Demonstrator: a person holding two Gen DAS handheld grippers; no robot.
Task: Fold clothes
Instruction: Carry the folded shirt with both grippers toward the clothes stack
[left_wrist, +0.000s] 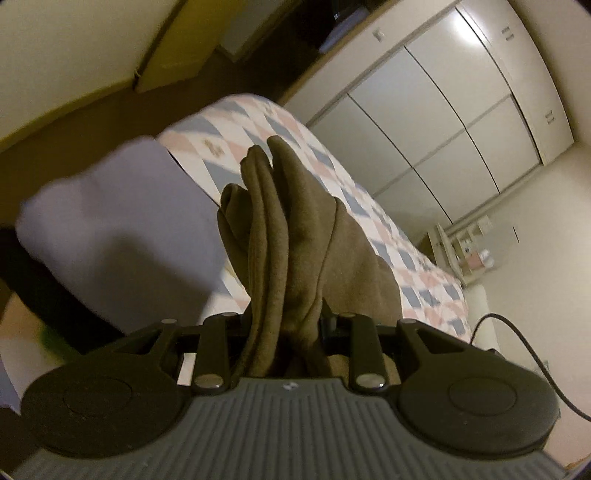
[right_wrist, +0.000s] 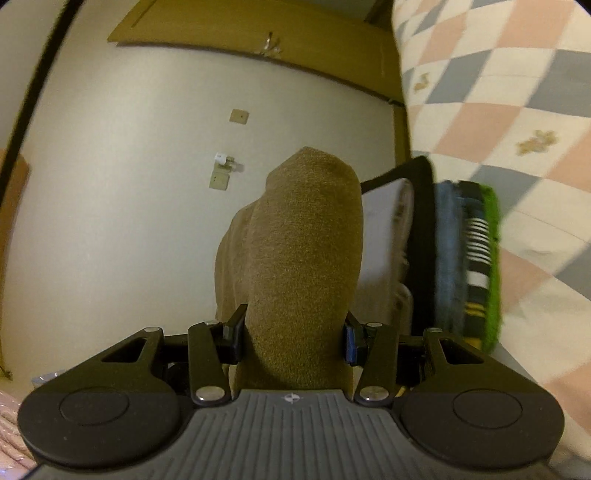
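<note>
Two grippers, each clamped on one brown garment (left_wrist: 295, 236): left gripper (left_wrist: 284, 325) pinching bunched folds, right gripper (right_wrist: 293, 332) gripping a thick fold; checkered bed (left_wrist: 369, 206) beneath.

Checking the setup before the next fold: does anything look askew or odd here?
Nothing damaged or spilled. The brown garment is bunched into vertical pleats in the left gripper, and the right gripper clamps a thick wad of it. The stack of folded clothes on the checkered quilt looks tidy.
</note>
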